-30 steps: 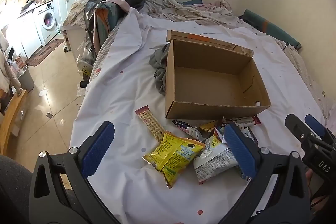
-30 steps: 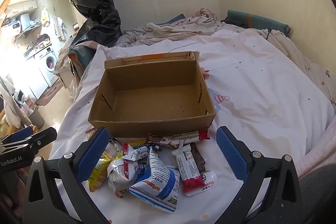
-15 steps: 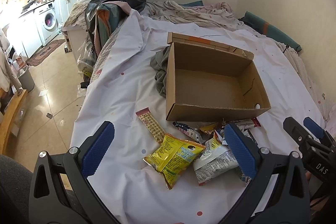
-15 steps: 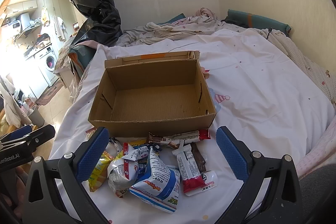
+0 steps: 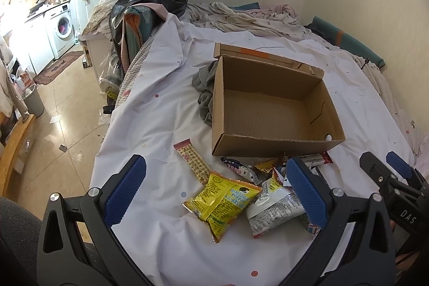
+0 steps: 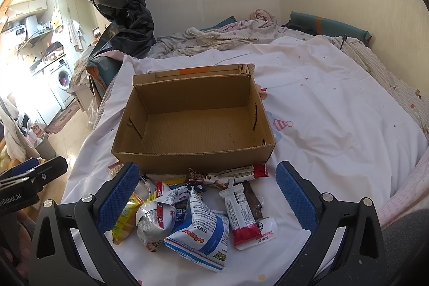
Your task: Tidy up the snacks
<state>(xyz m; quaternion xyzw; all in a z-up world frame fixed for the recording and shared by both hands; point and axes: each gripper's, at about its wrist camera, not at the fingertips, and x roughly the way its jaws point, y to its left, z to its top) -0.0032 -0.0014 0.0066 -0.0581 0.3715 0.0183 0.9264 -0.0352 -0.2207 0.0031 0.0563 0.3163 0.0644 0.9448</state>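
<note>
I hold both grippers above the near edge of the bed (image 6: 335,109), and each one is wide open with nothing between its fingers. The left gripper (image 5: 214,195) hangs over the yellow packet (image 5: 222,201) and the right gripper (image 6: 206,196) hangs over the blue and white bag (image 6: 199,229). The snacks lie in a loose heap on the sheet, just in front of the near wall of the cardboard box (image 6: 193,157), which is empty. A long bar (image 5: 193,161) lies alone at the left side of the heap.

I think the main risk is in the pile itself. The packets overlap, so if I close on one I may catch the corner of its neighbour and drag it off the bed. The foil bags look puffy and slippery, and a grip on the air-filled part could slip or burst the bag. The soft sheet can also be pinched by a low finger.

Compared with one second ago, almost nothing differs: the snacks and the box keep the same places, and the left gripper has only shifted a little.
</note>
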